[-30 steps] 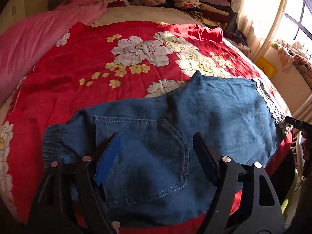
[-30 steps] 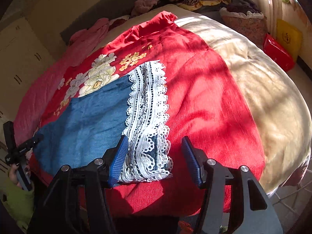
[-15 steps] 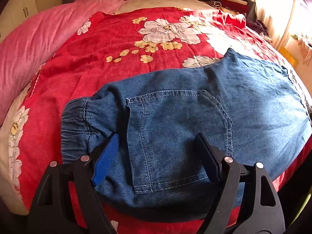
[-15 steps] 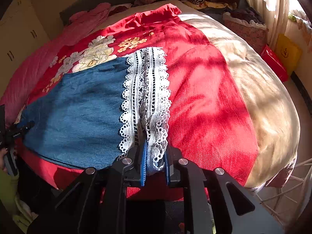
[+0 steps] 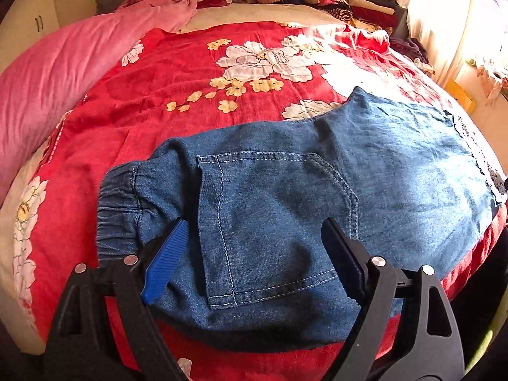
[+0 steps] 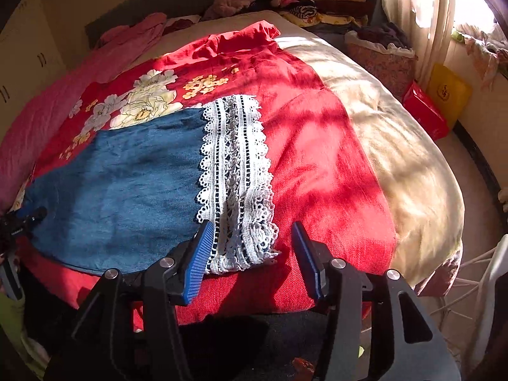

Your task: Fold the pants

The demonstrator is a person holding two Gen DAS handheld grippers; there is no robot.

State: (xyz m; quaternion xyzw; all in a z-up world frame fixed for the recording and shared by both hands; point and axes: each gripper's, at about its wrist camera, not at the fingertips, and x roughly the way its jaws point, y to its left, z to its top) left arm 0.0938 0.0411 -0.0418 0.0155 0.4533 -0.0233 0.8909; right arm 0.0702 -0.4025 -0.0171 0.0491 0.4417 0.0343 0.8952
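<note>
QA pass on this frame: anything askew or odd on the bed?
Nothing damaged or spilled. The red floral cover sits askew, its far corner bunched, leaving the beige bedding bare on one side. The denim pants lie flat on it.

Blue denim pants (image 5: 285, 197) with white lace hem (image 6: 236, 184) lie on red bedspread (image 5: 152, 101) printed with white and yellow flowers.

Blue denim pants (image 5: 301, 209) with white lace hem (image 6: 236, 184): one pair
Stitched back pockets showing on the denim (image 5: 273, 225): one
Red floral bedspread (image 5: 190, 95): one
Pink plush blanket (image 5: 63, 63): one
Black two-finger grippers: two, left gripper (image 5: 254, 254), right gripper (image 6: 250, 257)
Red box on the floor (image 6: 425, 114): one
Yellow bag beside it (image 6: 447, 92): one
</note>
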